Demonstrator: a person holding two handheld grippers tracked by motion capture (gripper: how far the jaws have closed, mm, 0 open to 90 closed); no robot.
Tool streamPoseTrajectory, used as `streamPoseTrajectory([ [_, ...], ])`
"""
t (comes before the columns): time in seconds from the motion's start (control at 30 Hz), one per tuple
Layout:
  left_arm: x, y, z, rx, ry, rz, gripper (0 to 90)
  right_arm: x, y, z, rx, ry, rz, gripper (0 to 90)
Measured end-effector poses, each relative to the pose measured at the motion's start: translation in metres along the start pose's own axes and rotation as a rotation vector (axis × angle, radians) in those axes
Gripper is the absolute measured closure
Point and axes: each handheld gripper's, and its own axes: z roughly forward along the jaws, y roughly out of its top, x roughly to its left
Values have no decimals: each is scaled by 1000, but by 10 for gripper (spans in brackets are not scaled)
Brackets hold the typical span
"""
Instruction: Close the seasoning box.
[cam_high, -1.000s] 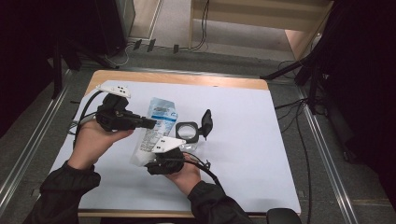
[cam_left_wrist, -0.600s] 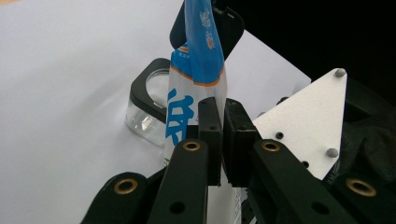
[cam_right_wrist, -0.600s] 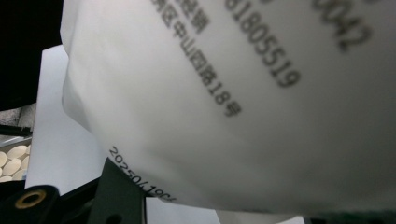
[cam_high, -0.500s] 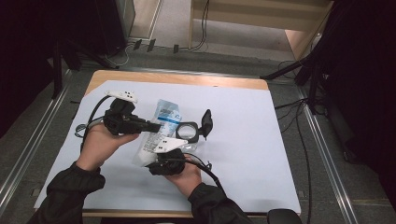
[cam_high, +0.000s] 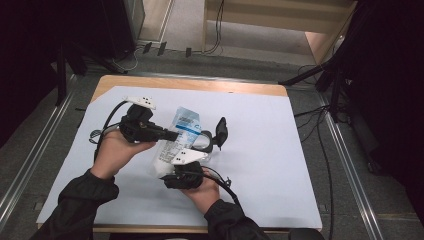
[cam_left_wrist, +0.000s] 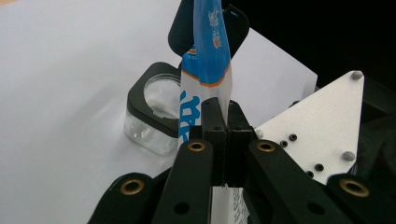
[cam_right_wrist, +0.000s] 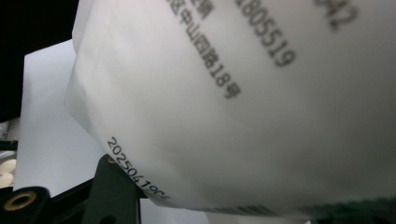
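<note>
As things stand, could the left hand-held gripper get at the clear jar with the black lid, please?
Probably not: the left hand-held gripper is shut on the bag's edge, so it has no free jaws. The jar sits just beyond it on the table, open, nothing between.

the bag (cam_high: 177, 142) is thin plastic film, smooth with a soft sheen, white and blue with dark print. the small jar (cam_left_wrist: 156, 114) looks like clear glossy glass or plastic under a matt black plastic collar. the table (cam_high: 190, 85) is pale wood under a matt white paper sheet (cam_high: 280, 165), and the left gripper (cam_left_wrist: 226, 123) is matt black plastic with brass-coloured rivets.
</note>
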Motion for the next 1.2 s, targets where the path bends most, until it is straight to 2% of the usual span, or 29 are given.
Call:
streamPoseTrajectory([
  [0.17, 5, 2, 9, 13, -9, -13, 900, -4, -2, -1, 18, 1, 36, 482],
  [0.23, 7, 3, 11, 15, -10, -19, 900, -6, -3, -1, 27, 28, 50, 477],
  [0.37, 9, 5, 14, 8, -12, -32, 900, -7, -3, -2, 26, 17, 48, 463],
  [0.6, 11, 6, 22, 18, -11, -31, 900, -8, -5, -4, 22, 22, 83, 504],
  [0.8, 14, 6, 27, 28, -8, -36, 899, -8, -6, -2, 18, 70, 129, 514],
  [0.87, 16, 5, 28, 24, -14, -45, 900, -9, -6, -2, 18, 75, 134, 515],
  [1.0, 16, 6, 31, 34, 5, -46, 900, -10, -6, -1, 25, 80, 148, 513],
  [1.2, 17, 7, 35, 36, 16, -50, 900, -11, -6, 1, 30, 65, 144, 488],
])
